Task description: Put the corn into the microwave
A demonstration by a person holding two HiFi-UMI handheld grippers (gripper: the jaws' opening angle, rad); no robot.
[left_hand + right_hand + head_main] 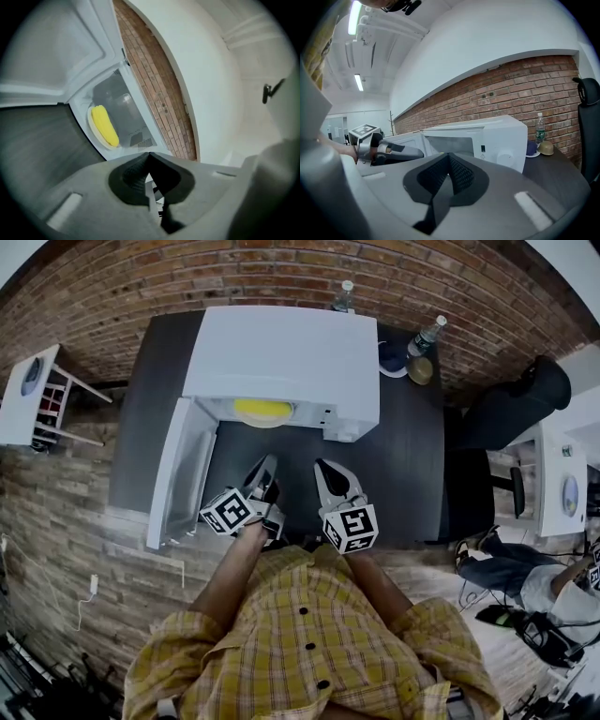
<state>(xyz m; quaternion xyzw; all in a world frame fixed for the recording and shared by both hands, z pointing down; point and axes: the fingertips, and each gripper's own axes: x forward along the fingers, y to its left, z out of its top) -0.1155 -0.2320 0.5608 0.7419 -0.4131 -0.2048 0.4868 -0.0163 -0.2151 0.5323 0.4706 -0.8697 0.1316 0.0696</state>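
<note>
The yellow corn point(262, 410) lies on a white plate point(93, 133) inside the white microwave point(281, 352), whose door point(178, 474) hangs open to the left. In the left gripper view the corn point(105, 125) shows in the cavity ahead, apart from the jaws. My left gripper point(265, 470) hovers over the dark table point(412, 474) in front of the opening, rolled to one side, shut with nothing between its jaws point(149, 154). My right gripper point(325, 470) is beside it, also shut and empty point(449, 155), pointing at the microwave point(487, 138).
Two plastic bottles point(344, 294) point(427, 336) and a small bowl point(420, 369) stand behind and right of the microwave. A black chair point(516, 409) is at the table's right. A white side table point(28, 395) stands at far left. A seated person point(525, 577) is at lower right.
</note>
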